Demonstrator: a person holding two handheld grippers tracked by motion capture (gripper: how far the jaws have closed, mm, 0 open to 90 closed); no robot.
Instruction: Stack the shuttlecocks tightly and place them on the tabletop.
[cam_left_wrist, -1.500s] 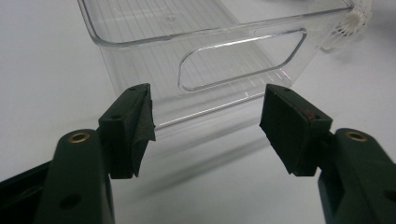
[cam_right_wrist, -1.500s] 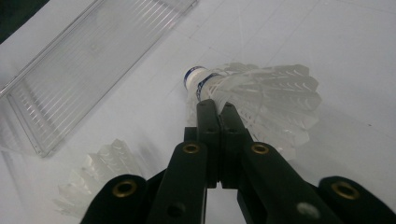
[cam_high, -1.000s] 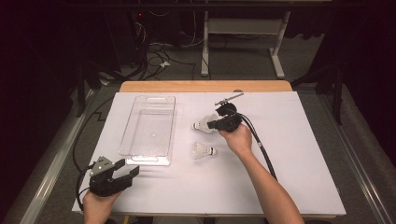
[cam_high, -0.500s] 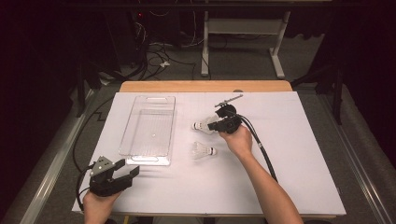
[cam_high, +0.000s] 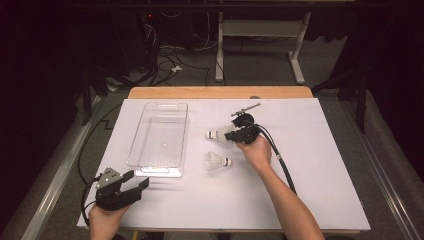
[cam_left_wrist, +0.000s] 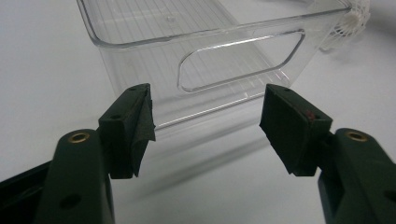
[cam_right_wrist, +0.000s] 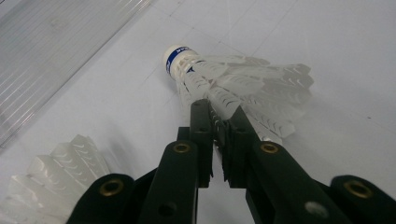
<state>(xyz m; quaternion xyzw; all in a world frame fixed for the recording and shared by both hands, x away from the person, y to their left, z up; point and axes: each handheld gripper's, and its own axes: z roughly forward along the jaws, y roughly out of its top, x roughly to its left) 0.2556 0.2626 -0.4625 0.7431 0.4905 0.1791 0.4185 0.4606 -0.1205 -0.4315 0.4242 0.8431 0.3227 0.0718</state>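
A white shuttlecock (cam_high: 216, 134) with a blue band on its cork lies on the white table top, cork toward the clear bin (cam_high: 150, 166). My right gripper (cam_high: 231, 135) grips its feather skirt; in the right gripper view the jaws (cam_right_wrist: 219, 114) pinch a feather edge of this shuttlecock (cam_right_wrist: 233, 79) and have just been opening slightly. A second shuttlecock (cam_high: 216, 161) lies nearer to me, its feathers (cam_right_wrist: 51, 177) at the lower left of that view. My left gripper (cam_high: 137, 181) rests open near the front left, its jaws (cam_left_wrist: 208, 116) facing the bin's handle wall (cam_left_wrist: 210, 70) with nothing between them.
The clear bin (cam_right_wrist: 56, 46) lies lengthwise on the left half of the table. A white sheet (cam_high: 325, 165) covers the table, with bare space at the right. A black cable (cam_high: 280, 157) trails from the right gripper toward the front.
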